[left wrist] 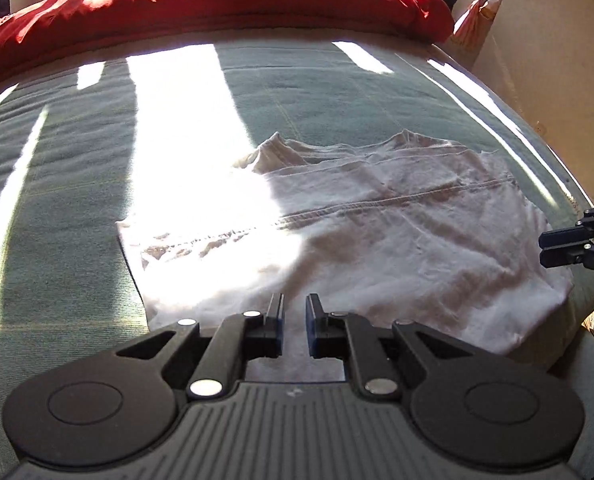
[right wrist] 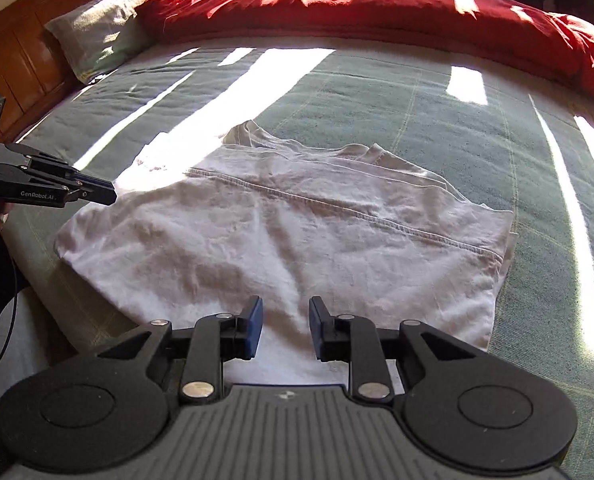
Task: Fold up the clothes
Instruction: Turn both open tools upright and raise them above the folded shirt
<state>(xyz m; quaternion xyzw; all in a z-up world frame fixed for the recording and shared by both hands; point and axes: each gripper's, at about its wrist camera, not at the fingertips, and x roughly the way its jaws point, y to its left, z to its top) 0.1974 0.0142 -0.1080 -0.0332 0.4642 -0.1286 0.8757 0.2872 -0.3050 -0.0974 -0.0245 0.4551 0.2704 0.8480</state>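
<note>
**Jaws clear of the fold**

Jaws: left gripper narrowly parted, right gripper wider, both empty. The white cotton T-shirt lies half-folded on the green quilted bed, apparently released to settle flat.

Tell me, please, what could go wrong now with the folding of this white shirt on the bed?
1. Both tongs, left and right, stand open with nothing gripped, so the white shirt may shift when regripped.
2. Its near edge lies close to the edge of the bed; a pull could drag it off.
3. Wrinkles might get folded in.
</note>
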